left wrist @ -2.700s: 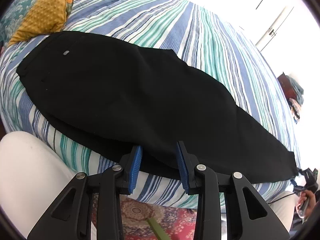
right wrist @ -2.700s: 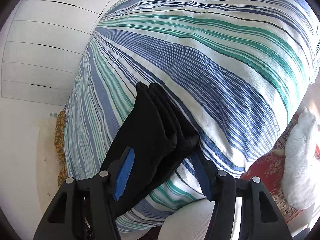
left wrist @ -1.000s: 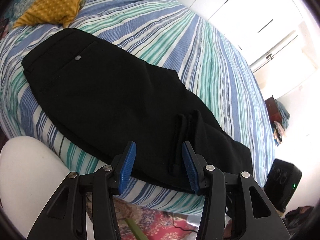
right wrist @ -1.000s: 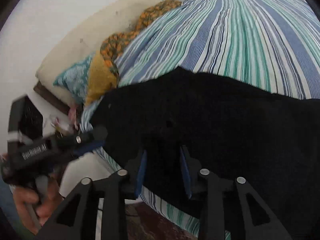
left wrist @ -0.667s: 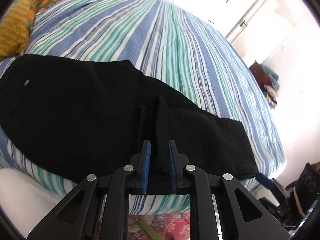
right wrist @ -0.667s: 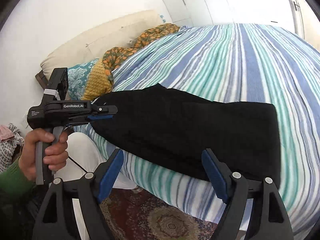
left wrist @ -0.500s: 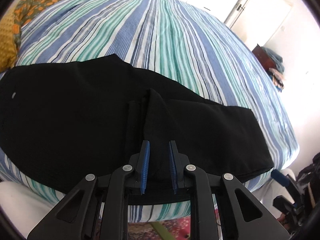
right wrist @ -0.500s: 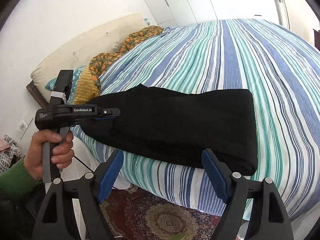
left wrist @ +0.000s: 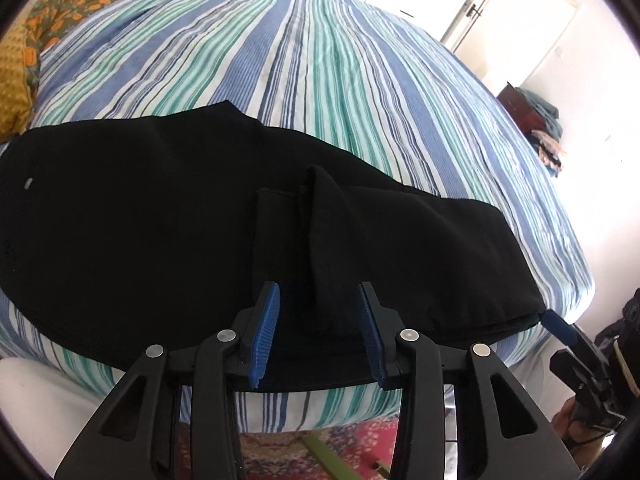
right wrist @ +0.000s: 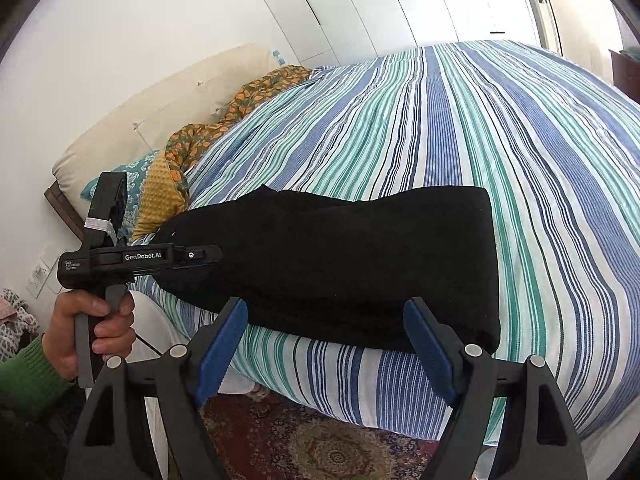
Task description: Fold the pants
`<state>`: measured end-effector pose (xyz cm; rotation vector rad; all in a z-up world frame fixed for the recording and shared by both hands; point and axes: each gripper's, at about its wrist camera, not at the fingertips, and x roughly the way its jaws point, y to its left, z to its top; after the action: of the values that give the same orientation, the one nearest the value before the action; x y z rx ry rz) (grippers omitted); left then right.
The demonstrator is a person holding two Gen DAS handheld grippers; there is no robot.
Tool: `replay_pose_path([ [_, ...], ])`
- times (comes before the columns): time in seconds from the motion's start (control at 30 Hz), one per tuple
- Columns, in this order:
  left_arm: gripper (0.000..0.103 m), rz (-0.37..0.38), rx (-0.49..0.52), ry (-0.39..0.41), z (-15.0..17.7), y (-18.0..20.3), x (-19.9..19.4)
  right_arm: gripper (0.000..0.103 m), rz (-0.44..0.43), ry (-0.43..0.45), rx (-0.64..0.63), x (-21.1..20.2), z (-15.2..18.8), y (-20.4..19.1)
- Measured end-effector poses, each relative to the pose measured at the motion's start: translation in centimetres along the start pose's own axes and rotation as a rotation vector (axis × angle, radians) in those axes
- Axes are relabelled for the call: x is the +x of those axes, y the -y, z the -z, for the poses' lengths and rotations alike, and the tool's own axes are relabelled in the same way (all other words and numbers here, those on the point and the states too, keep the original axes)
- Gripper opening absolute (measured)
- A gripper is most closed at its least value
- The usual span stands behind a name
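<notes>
Pants are lying black and folded over on the striped bedspread, w/ the leg ends doubled back onto the upper part, and the folded hems are sitting right out ahead of the left gripper. Left jaws have just been opening; they're standing partway apart now, a raised ridge of the fabric is running up between the blue pads, but the pads aren't pressing on it, so nothing's being held. From the right wrist view, the right gripper is hanging back off the near edge of the bed w/ its jaws spread wide, nothing between them but air, the folded bundle lying beyond the tips, approx centred between the two fingers. Same view is catching the left gripper side-on, to the left of the right jaws, w/ its tips over the near edge of the pants, and the person's hand in a green sleeve is wrapping round its handle. Patterned pillows are sitting far ahead and left of the jaws, at the cream headboard; a red patterned rug is showing below the fingers.
</notes>
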<state>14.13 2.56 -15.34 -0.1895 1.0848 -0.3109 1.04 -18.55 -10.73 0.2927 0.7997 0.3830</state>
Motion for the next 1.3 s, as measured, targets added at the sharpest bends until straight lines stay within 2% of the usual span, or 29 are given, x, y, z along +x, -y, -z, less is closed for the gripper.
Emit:
replay_pose_path([
  [0.13, 0.04, -0.008, 0.056, -0.032, -0.4, 1.6, 1.5, 0.08, -0.001, -0.003, -0.034, 0.1, 0.2, -0.7],
  [0.2, 0.025, -0.051, 0.085, -0.075, -0.5, 2.2, 2.8, 0.08, 0.003, -0.004, -0.042, 0.1, 0.3, -0.8],
  [0.23, 0.01, -0.085, 0.081, -0.088, -0.5, 2.1, 3.4, 0.08, 0.004, -0.004, -0.039, 0.1, 0.3, -0.7],
  [0.3, 0.007, -0.066, 0.037, -0.084, -0.6, 1.6, 3.1, 0.08, 0.007, -0.002, -0.029, 0.1, 0.3, -0.5],
  [0.4, 0.005, -0.065, 0.005, 0.003, -0.5, 0.5, -0.4, 0.08, 0.02, 0.015, -0.018, -0.4, 0.0, -0.2],
  [0.47, 0.005, -0.074, -0.021, 0.031, -0.3, -0.8, -1.8, 0.08, 0.028, 0.041, -0.005, -1.3, -0.6, 0.2],
  [0.63, 0.005, -0.132, 0.021, -0.038, 0.8, -1.8, 0.9, 0.08, 0.009, 0.084, 0.003, -1.6, -3.2, 1.2],
  [0.73, 0.005, -0.164, 0.054, -0.038, 1.1, -1.1, 1.6, 0.08, -0.081, -0.012, 0.05, 1.6, -3.7, 2.6],
  [0.83, 0.006, -0.159, 0.058, -0.037, 1.3, -1.3, 1.2, 0.08, -0.106, -0.222, 0.181, 6.5, -1.6, 5.2],
  [0.9, 0.012, -0.162, 0.059, -0.028, 1.5, -1.5, 0.4, 0.079, -0.092, -0.218, 0.16, 6.5, -1.4, 5.1],
  [1.0, 0.026, -0.165, 0.032, 0.047, 1.2, -1.4, -1.9, 0.079, -0.12, -0.171, 0.156, 4.7, -3.6, 4.5],
  [1.03, 0.037, -0.161, 0.027, 0.071, 0.9, -1.2, -2.4, 0.079, -0.129, -0.147, 0.154, 4.1, -4.6, 4.6],
  [1.07, 0.042, -0.156, 0.027, 0.095, 0.6, -0.9, -2.8, 0.079, -0.128, -0.133, 0.147, 3.8, -5.7, 4.7],
  [1.23, 0.042, -0.145, 0.105, 0.112, -1.5, 1.2, -0.9, 0.079, -0.059, -0.138, 0.121, 5.6, -9.7, 6.4],
  [1.3, 0.042, -0.137, 0.119, 0.066, -1.8, 1.4, 1.3, 0.079, -0.045, -0.178, 0.137, 7.8, -10.0, 7.5],
])
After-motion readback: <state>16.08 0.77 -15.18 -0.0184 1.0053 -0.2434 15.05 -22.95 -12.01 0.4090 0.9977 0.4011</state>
